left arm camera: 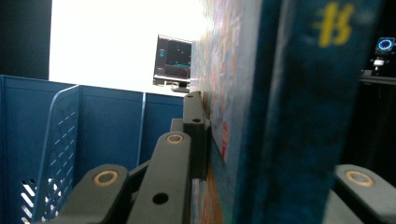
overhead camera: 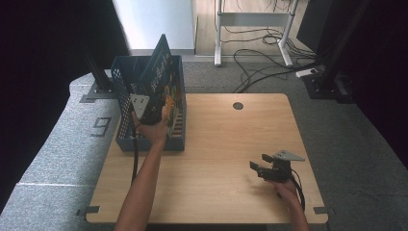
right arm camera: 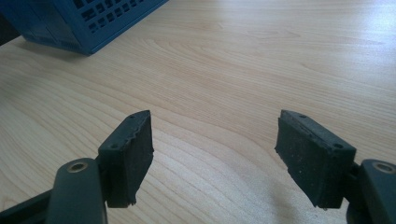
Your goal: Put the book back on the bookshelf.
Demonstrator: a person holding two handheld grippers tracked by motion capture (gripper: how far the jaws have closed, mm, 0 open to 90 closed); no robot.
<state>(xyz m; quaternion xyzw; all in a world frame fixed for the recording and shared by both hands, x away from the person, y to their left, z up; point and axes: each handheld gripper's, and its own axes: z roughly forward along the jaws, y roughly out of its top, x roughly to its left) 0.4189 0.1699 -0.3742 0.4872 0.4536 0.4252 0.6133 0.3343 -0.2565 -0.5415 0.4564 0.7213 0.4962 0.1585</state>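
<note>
Far left of the table: blue slatted plastic crate (overhead camera: pixel 124 77) at the wooden tabletop's (overhead camera: pixel 226 144) left edge. My left gripper (overhead camera: pixel 144 109) pinches a large, thin dark-blue picture book with a bright cover (overhead camera: pixel 161 82); in the left gripper view one jaw lies flat on the cover and the other sits beyond the spine (left arm camera: pixel 299 116). The book stands on edge, tilted, its lower part inside the crate, top corner well above the rim.

Step in hand, as I judge it: standing the book in the crate, or lifting it out; I cannot tell which. If placing, next I must bring it lower before letting go.

Left forearm reaches forward, hand at the crate's near wall.

Right gripper (overhead camera: pixel 269 168) rests low near the table's right front corner, jaws spread wide, holding nothing.
</note>
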